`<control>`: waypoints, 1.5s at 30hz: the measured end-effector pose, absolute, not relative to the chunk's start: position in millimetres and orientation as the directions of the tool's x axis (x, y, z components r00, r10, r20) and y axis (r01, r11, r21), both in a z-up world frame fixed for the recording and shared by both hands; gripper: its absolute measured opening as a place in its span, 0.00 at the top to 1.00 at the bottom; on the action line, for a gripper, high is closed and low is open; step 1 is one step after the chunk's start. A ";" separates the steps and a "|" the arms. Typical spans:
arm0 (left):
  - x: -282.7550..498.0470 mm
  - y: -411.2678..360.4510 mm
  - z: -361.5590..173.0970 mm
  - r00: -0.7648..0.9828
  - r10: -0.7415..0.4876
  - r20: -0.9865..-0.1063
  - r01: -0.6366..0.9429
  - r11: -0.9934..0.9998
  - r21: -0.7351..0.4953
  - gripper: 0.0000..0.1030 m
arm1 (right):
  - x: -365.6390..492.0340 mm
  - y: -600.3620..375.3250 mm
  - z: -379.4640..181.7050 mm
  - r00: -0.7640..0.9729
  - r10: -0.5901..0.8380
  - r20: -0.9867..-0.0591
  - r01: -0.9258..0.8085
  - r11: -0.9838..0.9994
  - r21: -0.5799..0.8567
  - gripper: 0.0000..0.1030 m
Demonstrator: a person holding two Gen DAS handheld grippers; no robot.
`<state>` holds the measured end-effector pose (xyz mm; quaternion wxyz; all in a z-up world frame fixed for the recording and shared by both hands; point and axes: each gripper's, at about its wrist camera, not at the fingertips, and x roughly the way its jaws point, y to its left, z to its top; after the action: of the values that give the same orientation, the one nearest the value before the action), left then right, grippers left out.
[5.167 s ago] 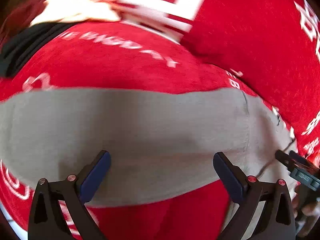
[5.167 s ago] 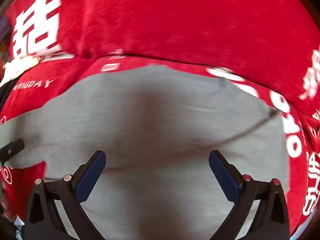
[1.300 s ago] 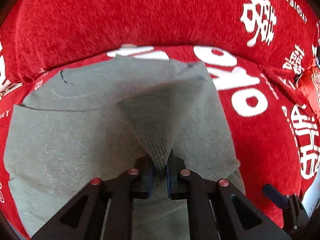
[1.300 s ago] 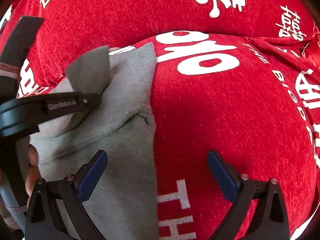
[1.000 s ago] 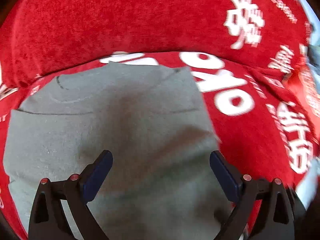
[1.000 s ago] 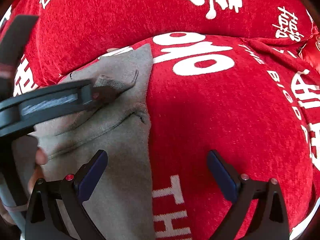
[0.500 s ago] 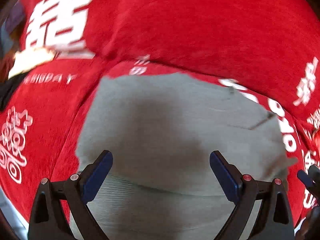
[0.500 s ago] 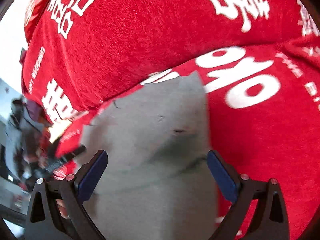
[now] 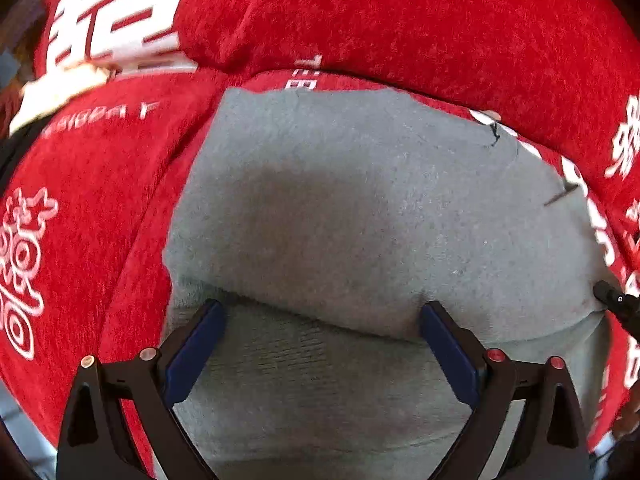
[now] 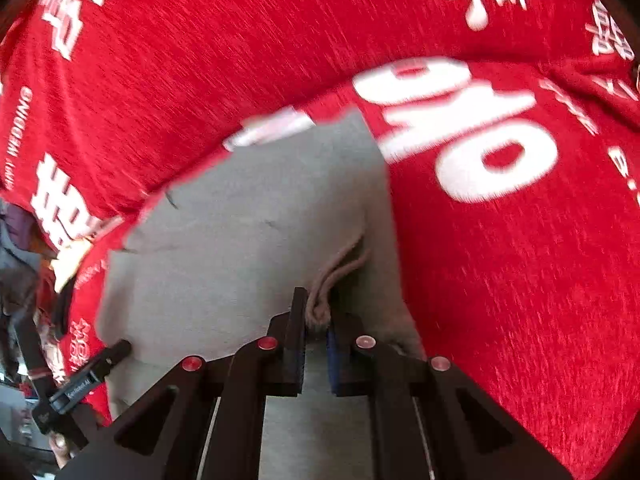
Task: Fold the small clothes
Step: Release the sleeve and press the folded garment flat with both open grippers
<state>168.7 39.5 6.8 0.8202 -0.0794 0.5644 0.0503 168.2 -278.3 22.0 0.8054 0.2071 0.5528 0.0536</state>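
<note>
We see the grey garment [image 9: 360, 208] lying flat on a red cover with white lettering [image 9: 440, 20], spread out ahead of both tools. Whether the red surface is a bed or a sofa we cannot tell.

Our left hand-held gripper [image 9: 320, 344] stands with its jaws wide apart and nothing between them; both blue pads [image 9: 192, 354] hover just over the near part of the cloth, where a folded layer ends in a soft ridge running across between the fingertips. Below that ridge the fabric shows a ribbed band.

Our right hand-held gripper [image 10: 316, 332] has its jaws drawn in narrow, and a bunched pinch of the grey garment's edge [image 10: 320, 304] sits clamped between the pads (a cord-like hem curls up and away from the grip). This pinch lies close to the garment's right border, where grey meets the red cover just beside the tool.

In the right wrist view, the left tool's black fingertip [image 10: 116, 350] shows far off to the left, at the garment's opposite side. In the left wrist view, a dark tip of the right tool [image 9: 612, 296] appears at the far right edge of the cloth.
</note>
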 end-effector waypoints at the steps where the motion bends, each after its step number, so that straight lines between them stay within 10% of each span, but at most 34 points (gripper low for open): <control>1: 167.6 40.0 9.0 0.352 -0.009 -0.936 -0.166 0.984 -0.072 0.04 | 166.1 -282.6 17.4 0.372 0.345 -0.862 0.155 0.892 0.424 0.90; 5: 161.8 48.3 31.3 0.385 -0.055 -0.921 -0.164 0.978 -0.127 0.04 | 149.5 -299.3 38.3 0.434 0.295 -0.851 0.185 0.895 0.405 0.82; 9: 181.0 47.7 43.7 0.414 -0.059 -0.908 -0.157 0.978 -0.135 0.04 | 150.5 -272.0 69.2 0.495 0.148 -0.856 0.111 0.967 0.231 0.24; 16: 227.1 37.5 7.6 0.325 -0.028 -0.945 -0.153 0.985 -0.082 0.04 | 184.3 -178.2 50.7 0.413 0.176 -0.894 -0.137 0.982 0.130 0.24; 26: 245.6 52.5 1.0 0.298 0.063 -0.952 -0.192 0.981 0.005 0.00 | 236.0 -202.7 21.2 0.355 0.042 -0.934 -0.039 0.999 0.030 0.25; 45: 121.0 12.7 16.4 0.380 0.045 -0.924 -0.077 0.997 0.017 0.00 | 101.3 -180.1 47.8 0.447 0.040 -0.894 -0.177 0.983 -0.045 0.24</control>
<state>121.0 12.7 16.4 0.8304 -0.0144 0.5558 0.0365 101.3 -180.1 47.8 0.8480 -0.0658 0.5219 0.0641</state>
